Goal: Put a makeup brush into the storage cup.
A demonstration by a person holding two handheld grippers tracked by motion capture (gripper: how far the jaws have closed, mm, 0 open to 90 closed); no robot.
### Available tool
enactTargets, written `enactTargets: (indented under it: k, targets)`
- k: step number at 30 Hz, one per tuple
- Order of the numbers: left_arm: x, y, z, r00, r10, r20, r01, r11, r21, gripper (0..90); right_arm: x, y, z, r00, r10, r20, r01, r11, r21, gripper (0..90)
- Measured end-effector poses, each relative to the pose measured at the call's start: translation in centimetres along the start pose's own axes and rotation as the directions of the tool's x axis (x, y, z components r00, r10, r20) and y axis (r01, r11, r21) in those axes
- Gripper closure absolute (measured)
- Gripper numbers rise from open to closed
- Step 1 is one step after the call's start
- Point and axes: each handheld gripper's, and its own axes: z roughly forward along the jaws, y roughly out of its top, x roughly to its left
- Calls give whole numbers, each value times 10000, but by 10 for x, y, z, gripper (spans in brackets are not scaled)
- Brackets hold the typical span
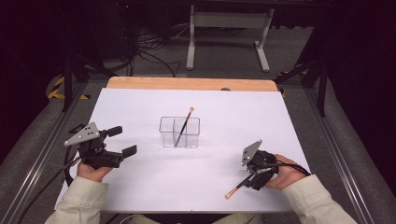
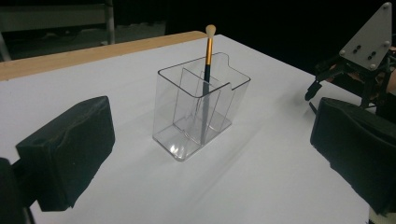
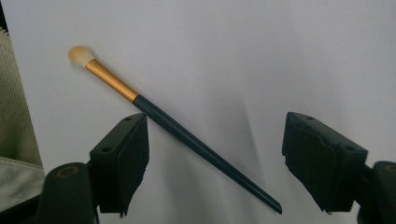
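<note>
A clear divided organizer (image 1: 180,133) stands mid-table, and a gold-ferruled makeup brush (image 1: 183,125) leans in it, bristles up. The left gripper view has the organizer (image 2: 201,112) and that brush (image 2: 208,51) straight ahead. My left gripper (image 1: 122,141) rests at the table's left, open wide (image 2: 212,149), with nothing between its pads. A second brush (image 1: 236,189) lies flat near the front edge. My right gripper (image 1: 250,179) is lowered over it. In the right gripper view its dark handle (image 3: 187,135) runs diagonally between the jaws of the right gripper (image 3: 215,163), whose pads (image 3: 126,158) stand apart from it.
White sheet (image 1: 210,107) covers the table, with a wooden strip (image 1: 187,84) along the far edge. A pale sleeve (image 3: 14,140) sits just left of the right gripper's jaws. Cables and a grey stand (image 1: 229,28) lie on the floor beyond the table.
</note>
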Motion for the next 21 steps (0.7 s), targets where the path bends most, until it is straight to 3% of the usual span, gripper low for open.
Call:
enactTargets:
  k: [13, 21]
  targets:
    - [1, 0, 0, 10000, -34, 1, 34, 10000, 25, 7, 1, 0, 7, 9999, -142, -34, 144, 9991, 409, 278]
    - [1, 0, 0, 10000, -44, 10, 44, 10000, 12, 7, 2, 1, 11, 9990, -393, -222, 406, 9972, 631, 415]
